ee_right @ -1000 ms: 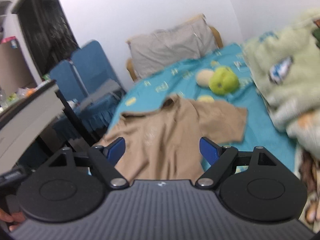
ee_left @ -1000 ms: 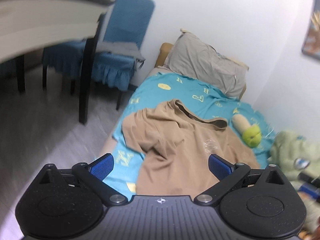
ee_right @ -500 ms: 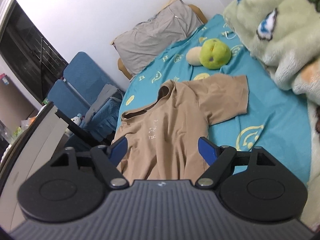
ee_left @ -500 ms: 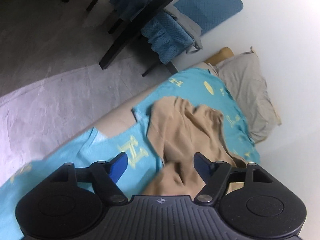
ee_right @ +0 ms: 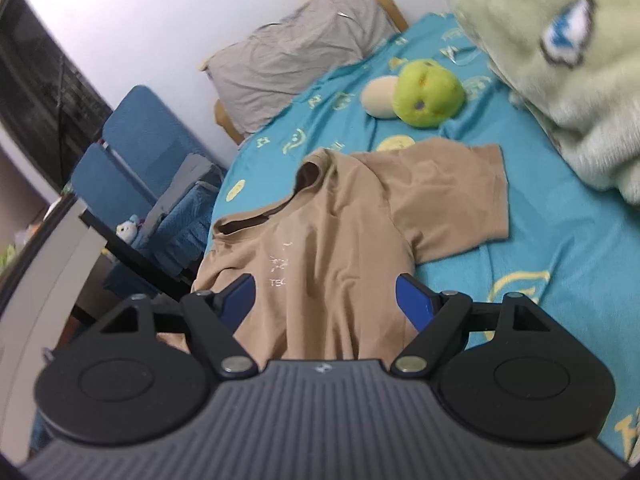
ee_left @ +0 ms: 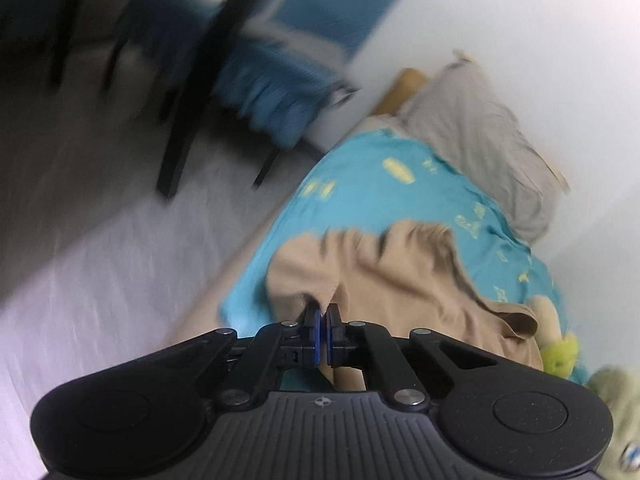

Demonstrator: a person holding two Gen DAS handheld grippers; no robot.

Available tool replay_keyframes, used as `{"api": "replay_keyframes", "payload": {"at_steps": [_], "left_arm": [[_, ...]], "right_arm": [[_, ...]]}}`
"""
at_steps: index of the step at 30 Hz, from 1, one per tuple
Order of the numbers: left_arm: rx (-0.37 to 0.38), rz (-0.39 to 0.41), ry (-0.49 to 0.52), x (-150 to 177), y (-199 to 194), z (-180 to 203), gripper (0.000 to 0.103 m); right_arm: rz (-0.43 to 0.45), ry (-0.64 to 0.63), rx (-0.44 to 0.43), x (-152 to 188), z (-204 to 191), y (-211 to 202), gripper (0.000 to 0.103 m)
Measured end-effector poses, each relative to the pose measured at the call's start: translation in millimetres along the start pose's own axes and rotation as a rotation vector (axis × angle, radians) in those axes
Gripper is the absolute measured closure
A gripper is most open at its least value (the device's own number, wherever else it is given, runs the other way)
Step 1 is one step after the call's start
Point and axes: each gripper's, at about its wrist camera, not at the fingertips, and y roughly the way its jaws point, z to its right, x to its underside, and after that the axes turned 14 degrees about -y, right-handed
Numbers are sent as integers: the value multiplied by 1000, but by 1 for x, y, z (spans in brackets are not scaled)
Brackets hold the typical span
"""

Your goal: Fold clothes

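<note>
A tan short-sleeved T-shirt lies face up on the turquoise bed sheet, collar toward the pillow, one sleeve spread to the right. In the left wrist view the same T-shirt is rumpled near the bed's floor-side edge. My left gripper is shut, its blue pads pinching a fold at the shirt's edge. My right gripper hangs open over the shirt's lower body, with nothing pressed between its fingers.
A grey pillow lies at the head of the bed. A green plush toy sits beyond the shirt, and a fluffy pale green plush fills the right side. Blue chairs and a white table stand left of the bed.
My left gripper went from wide open to shut and dropped onto the shirt's edge by the floor side. My right gripper moved closer over the shirt and stayed open.
</note>
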Motion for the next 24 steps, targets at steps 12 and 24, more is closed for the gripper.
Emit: {"api": "replay_keyframes", "payload": {"at_steps": [12, 24], "left_arm": [[-340, 24, 168, -64, 29, 10, 86], [-2, -132, -371, -27, 33, -66, 23]], "right_arm": [[-19, 76, 39, 1, 17, 12, 23], [-45, 103, 17, 4, 17, 13, 23]]}}
